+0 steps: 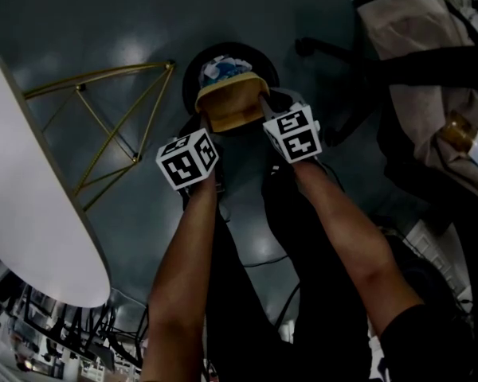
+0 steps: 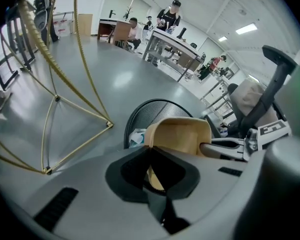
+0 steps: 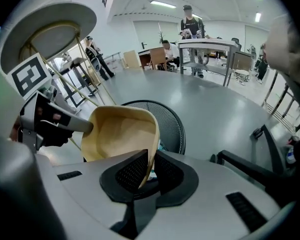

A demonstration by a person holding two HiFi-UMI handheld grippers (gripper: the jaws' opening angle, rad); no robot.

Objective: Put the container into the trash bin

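Container: a tan, moulded-fibre container with rounded corners, tilted and held in the air at the upper centre of the head view, directly over the bin's mouth; its hollow side faces the right gripper view.
Left gripper: the left gripper is clamped on the container's left edge, with a strip of tan wall showing between its dark pads.
Right gripper: the right gripper is closed on the container's right edge, the thin wall pinched between its ribbed pads.
Trash bin: a black, round wire-mesh trash bin stands on the floor just beneath the container, partly covered by it.
Bin contents: a crumpled blue-and-white wrapper lies inside, visible past the container's far edge.
Arms: two bare forearms rise from the bottom of the head view to the marker cubes.
Floor: smooth grey floor with soft light reflections.
Table: a white round tabletop runs along the left edge, and a gold wire frame sits between it and the bin.
Chair: the base of a black office chair, upper right.
Background: a standing person near desks, far off in the right gripper view.
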